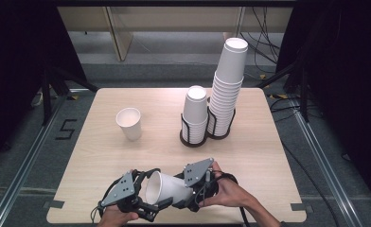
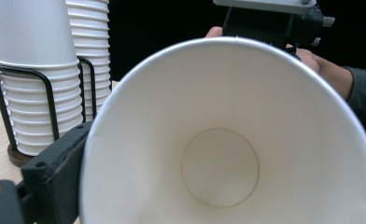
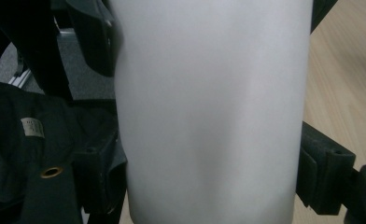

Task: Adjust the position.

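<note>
Your right tool (image 1: 181,189) clamps the paper cup (image 1: 167,188) sideways (mouth toward you), left tool (image 1: 143,201) grips its rim, likely a handover.

Table (image 1: 127,156) fills centre of the high view. Upright cup (image 1: 129,123) stands left of centre. Two wire holders stand right of centre, touching side by side: short cup stack (image 1: 195,113) in the left one, tall cup stack (image 1: 227,90) in the right one, slightly behind. At the bottom edge, a cup on its side (image 1: 167,189) lies between left tool (image 1: 148,191) and right tool (image 1: 183,191), mouth toward lower left.
</note>
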Motion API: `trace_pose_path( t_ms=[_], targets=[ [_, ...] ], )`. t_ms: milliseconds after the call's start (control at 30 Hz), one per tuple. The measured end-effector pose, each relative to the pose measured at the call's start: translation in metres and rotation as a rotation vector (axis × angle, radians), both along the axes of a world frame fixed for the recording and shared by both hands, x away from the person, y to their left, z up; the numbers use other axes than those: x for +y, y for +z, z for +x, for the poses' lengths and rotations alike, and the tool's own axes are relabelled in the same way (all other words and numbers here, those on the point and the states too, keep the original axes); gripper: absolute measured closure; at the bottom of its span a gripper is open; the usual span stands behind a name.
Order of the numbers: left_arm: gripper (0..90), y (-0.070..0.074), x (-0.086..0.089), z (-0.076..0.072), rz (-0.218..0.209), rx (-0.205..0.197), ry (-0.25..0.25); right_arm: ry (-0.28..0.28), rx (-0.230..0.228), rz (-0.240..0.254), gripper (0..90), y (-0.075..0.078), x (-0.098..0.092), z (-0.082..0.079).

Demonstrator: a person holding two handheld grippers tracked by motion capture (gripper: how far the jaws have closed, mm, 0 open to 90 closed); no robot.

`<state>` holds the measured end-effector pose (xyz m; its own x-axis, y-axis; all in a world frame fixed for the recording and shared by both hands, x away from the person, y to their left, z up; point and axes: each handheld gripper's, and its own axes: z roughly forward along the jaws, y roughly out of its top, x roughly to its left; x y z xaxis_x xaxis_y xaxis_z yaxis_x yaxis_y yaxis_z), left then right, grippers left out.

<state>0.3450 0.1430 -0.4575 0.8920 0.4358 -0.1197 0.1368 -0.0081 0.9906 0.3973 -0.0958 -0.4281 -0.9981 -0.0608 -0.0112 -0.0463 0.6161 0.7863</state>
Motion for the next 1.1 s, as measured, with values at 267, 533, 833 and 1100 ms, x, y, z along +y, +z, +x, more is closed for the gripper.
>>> trace_pose_path(
  t_ms=[267, 533, 833, 1100],
  targets=[
    [1.4, -0.002, -0.002, 0.001, -0.011, 0.023, 0.018, -0.004, 0.006, 0.035, 23.8, 0.002, -0.004, 0.003],
    [3.4, 0.000, 0.002, 0.002, -0.021, 0.017, 0.016, -0.013, 0.012, 0.055, 23.8, 0.005, -0.014, 0.008],
    [6.3, 0.001, 0.002, 0.001, -0.036, 0.019, 0.001, -0.011, -0.001, 0.021, 23.7, 0.002, -0.014, 0.007],
    [6.8, 0.001, 0.000, 0.000, -0.023, 0.007, -0.003, -0.001, 0.005, 0.023, 23.7, -0.005, -0.011, 0.008]
  ],
)
